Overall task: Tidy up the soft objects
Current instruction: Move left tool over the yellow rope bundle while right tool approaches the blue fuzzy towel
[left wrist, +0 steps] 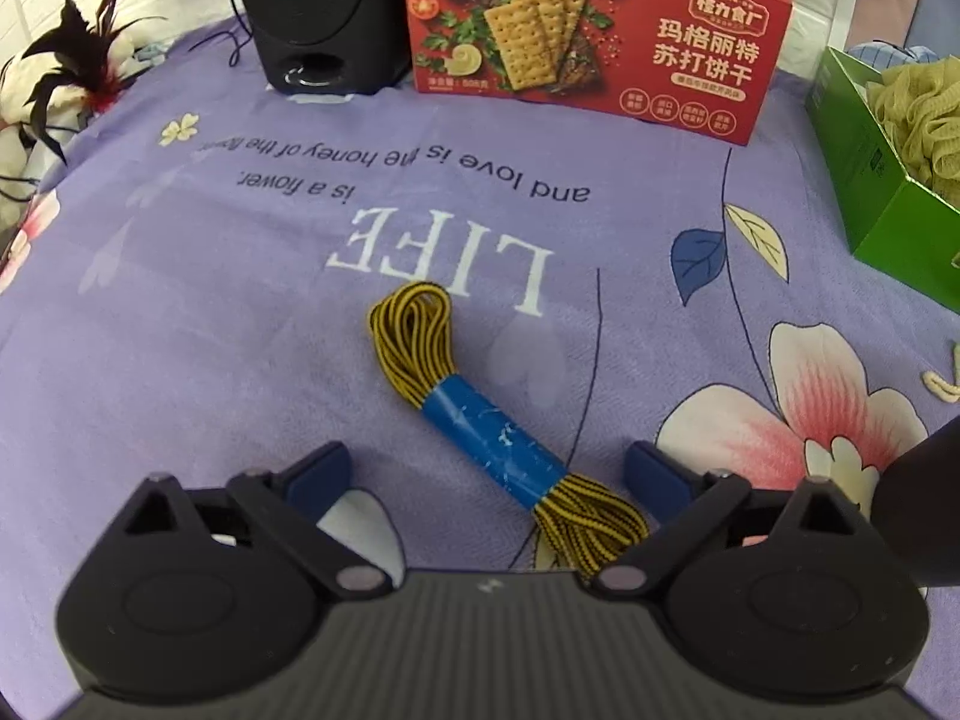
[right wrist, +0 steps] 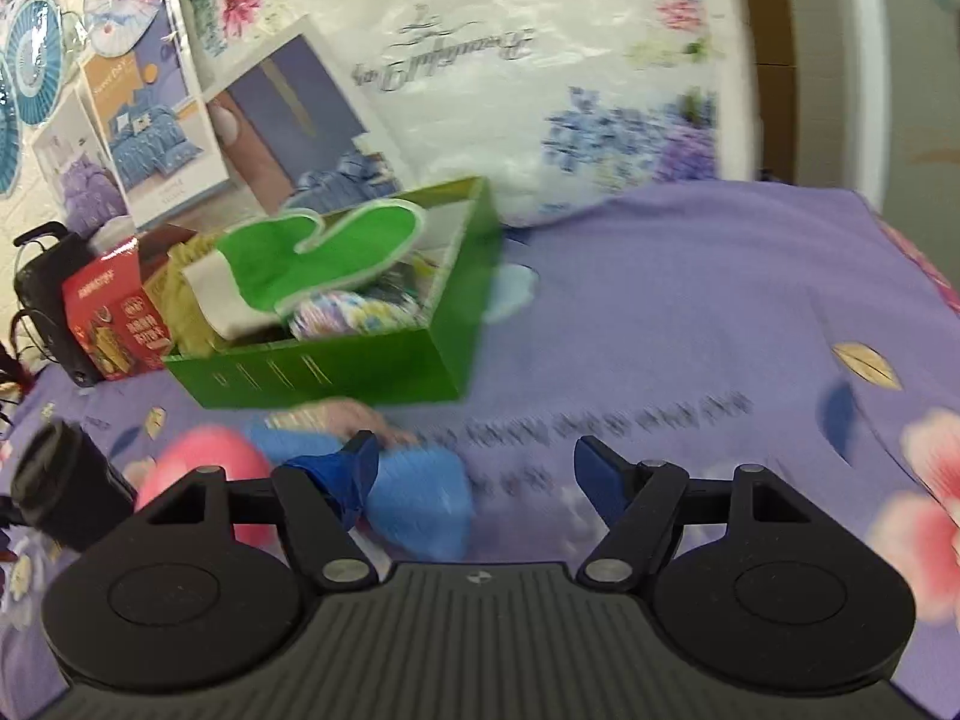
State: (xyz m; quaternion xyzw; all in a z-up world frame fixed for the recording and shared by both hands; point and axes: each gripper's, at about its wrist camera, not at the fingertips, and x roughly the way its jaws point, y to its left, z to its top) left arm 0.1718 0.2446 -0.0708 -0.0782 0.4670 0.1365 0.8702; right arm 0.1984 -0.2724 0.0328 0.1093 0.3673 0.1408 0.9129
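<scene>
A bundle of yellow-and-black cord (left wrist: 486, 426) with a blue wrap lies on the purple bedsheet (left wrist: 240, 312). My left gripper (left wrist: 489, 474) is open, its fingers on either side of the bundle's near end. A green box (left wrist: 870, 180) at the right edge holds an olive mesh sponge (left wrist: 918, 114). In the right wrist view the green box (right wrist: 360, 366) holds a green mitt (right wrist: 312, 258) and other soft things. My right gripper (right wrist: 477, 468) is open and empty above the sheet, next to a blue soft item (right wrist: 420, 498) and a pink one (right wrist: 204, 456).
A red cracker box (left wrist: 600, 30) and a black speaker (left wrist: 318, 12) stand at the back. A feathered item (left wrist: 78, 54) lies far left. The left gripper's camera (right wrist: 60, 480) shows at the left of the right wrist view. A floral pillow (right wrist: 540, 60) lies behind the box.
</scene>
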